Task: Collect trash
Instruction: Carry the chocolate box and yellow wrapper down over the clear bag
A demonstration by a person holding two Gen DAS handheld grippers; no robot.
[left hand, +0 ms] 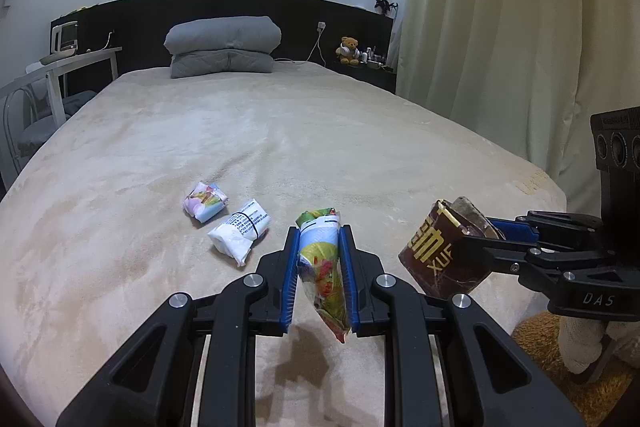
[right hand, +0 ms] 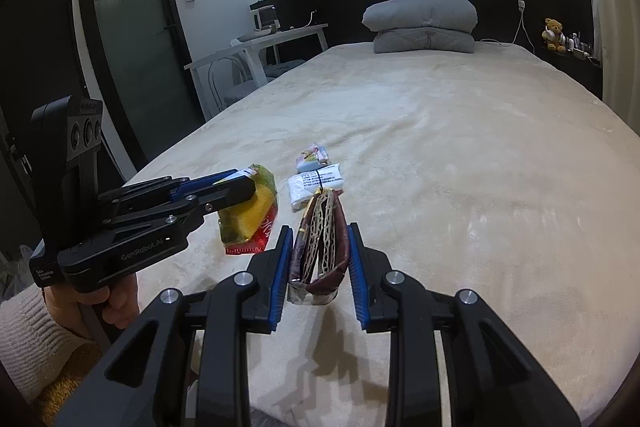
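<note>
both hands hold their tools side by side above the near end of the bed, tilted down toward it. the left hand-held gripper is clamped on a colourful wrapper, which hangs lengthwise between the pads, one end poking out past the tips and the other drooping toward the camera. the right hand-held gripper pinches a brown packet, upright and squashed. two small packs, a floral pack and a white pack, lie on the bed just beyond the left tips.
</note>
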